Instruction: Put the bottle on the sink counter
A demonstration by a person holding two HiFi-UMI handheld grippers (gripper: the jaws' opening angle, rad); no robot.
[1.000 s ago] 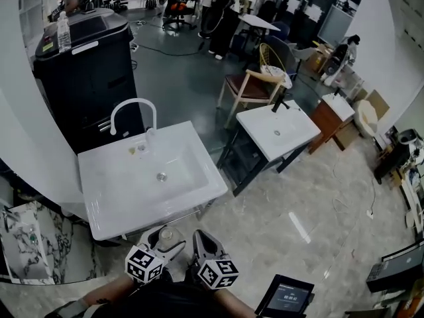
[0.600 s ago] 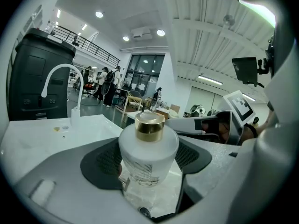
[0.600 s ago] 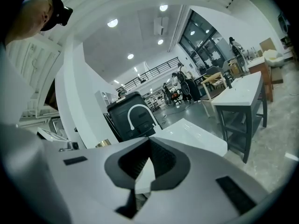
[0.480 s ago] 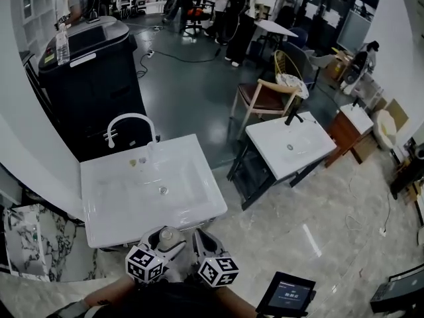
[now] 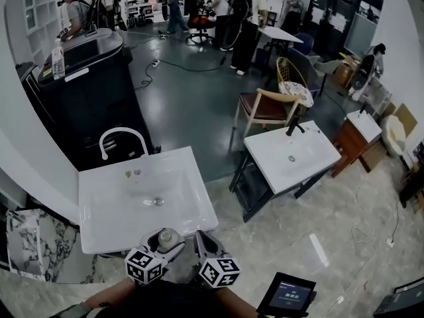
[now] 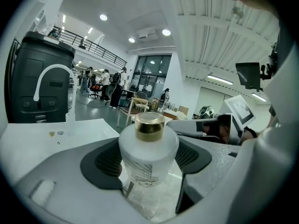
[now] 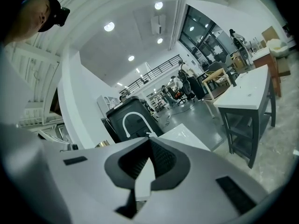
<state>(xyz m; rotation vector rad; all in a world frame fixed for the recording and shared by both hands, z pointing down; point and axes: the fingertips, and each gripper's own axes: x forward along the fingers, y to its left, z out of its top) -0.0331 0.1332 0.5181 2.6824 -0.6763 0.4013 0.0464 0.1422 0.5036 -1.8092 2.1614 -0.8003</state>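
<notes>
We are clamping the frosted gold-capped bottle (image 6: 148, 146) in our left tongs (image 5: 165, 245), just short of the near edge of the white sink desk (image 5: 106, 234); our right tongs (image 7: 148, 164) are hanging clenched, empty. Releasing here is probably risking a fall to the floor (image 5: 265, 244).

The bottle (image 6: 148, 148) looks like frosted glass, smooth and translucent, with a shiny gold metallic cap (image 6: 150, 125). On the left gripper (image 6: 147, 164) the fingers (image 6: 56, 181) are matt grey plastic, with black ribbed pads (image 6: 105, 164). The sink (image 5: 132, 218) is glossy white, ceramic-looking. At its 4 o'clock the floor (image 5: 285, 237) is polished veined stone. The chair (image 5: 264, 106) at 1 o'clock has a pale wood frame.
</notes>
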